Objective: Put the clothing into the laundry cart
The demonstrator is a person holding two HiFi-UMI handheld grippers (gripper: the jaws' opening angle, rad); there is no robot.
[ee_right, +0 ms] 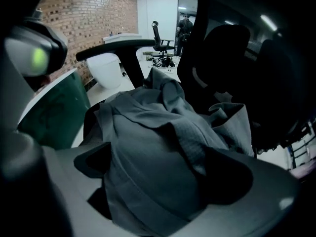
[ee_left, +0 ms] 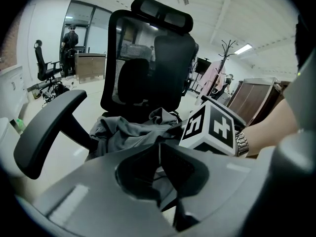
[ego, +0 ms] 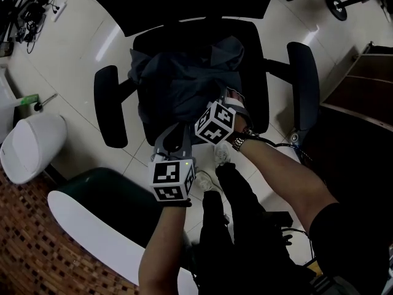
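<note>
The laundry cart (ego: 86, 220) stands nearest, at the left. The left gripper (ee_left: 159, 149), jaws pressed together, sits at the chair (ego: 110, 106) seat's front edge. The right gripper (ee_right: 163, 172), jaws spread, straddles the grey garment (ego: 184, 82) heaped just beyond.

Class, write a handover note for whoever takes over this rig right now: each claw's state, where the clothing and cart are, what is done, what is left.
Left claw: shut, empty, just short of the clothing.
Right claw: open, jaws wide apart, grey clothing bunched between them.
Clothing: heaped on the office chair seat.
Green cart: on the floor at the person's left.
Done: right claw is in place.
Left: close on the clothing, lift it, drop it into the cart.
</note>
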